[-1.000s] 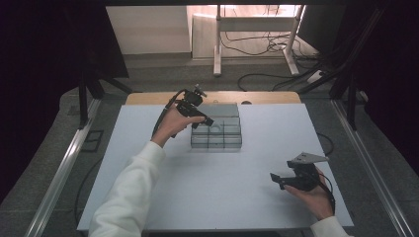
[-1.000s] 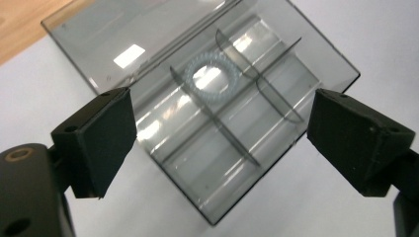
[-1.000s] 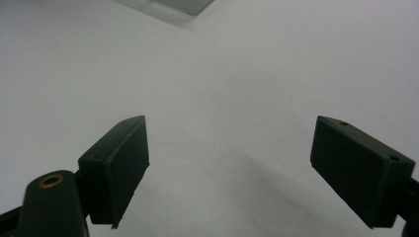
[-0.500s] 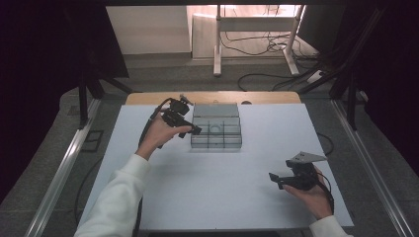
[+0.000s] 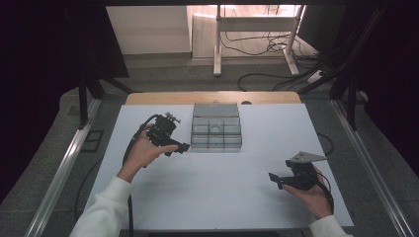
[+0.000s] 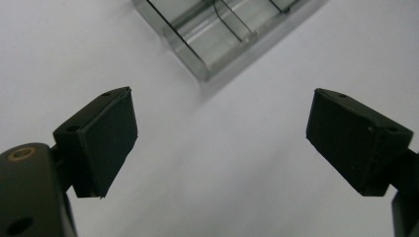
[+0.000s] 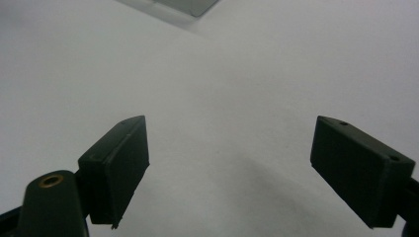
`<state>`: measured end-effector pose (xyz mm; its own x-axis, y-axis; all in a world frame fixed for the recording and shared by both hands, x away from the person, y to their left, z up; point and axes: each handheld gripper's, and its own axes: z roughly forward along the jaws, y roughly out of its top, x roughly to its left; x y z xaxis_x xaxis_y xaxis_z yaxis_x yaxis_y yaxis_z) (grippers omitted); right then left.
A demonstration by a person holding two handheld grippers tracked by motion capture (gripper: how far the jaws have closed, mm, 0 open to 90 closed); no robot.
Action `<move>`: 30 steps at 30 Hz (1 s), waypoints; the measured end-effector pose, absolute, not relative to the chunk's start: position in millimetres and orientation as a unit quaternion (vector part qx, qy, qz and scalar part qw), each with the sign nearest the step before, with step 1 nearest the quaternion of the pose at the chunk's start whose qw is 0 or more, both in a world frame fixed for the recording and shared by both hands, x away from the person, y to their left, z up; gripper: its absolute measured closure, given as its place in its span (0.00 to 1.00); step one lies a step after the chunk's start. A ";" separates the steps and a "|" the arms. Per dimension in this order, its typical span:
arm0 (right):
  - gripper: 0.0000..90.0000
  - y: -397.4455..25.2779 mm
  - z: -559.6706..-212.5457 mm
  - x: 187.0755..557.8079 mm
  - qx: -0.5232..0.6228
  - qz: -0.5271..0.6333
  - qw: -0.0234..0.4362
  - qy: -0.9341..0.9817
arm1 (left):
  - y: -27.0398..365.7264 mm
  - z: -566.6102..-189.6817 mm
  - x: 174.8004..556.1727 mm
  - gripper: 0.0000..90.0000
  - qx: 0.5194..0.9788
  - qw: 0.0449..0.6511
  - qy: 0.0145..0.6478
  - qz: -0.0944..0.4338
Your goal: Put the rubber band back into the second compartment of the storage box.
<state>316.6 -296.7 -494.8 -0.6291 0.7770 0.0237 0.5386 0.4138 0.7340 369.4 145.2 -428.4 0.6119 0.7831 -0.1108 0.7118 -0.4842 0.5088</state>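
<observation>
Left claw [image 5: 179,146] is backing off the clear organizer box [image 5: 216,132] toward 9 o'clock, jaws apart and empty; right claw [image 5: 274,177] is idling wide open at 4 o'clock, probably waiting its turn.

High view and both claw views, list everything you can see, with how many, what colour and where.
Compartment box: one, clear grey plastic, far middle of the table, nothing visible in its compartments.
Table: one, white top with a wooden strip along the far edge.
Metal rails: two, silver, along the table's left and right sides.
Cables: several, black, on the floor beyond the table.
White stand: one, on the floor beyond the table.
Left claw: one, black, open, just left of the box, held in the left hand.
Right claw: one, black, open, near right of the table, held in the right hand.
</observation>
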 end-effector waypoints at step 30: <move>0.17 -295.4 -494.3 315.5 0.395 0.369 0.161 0.826 | 198.3 -484.4 277.4 0.15 0.818 0.329 0.462 0.100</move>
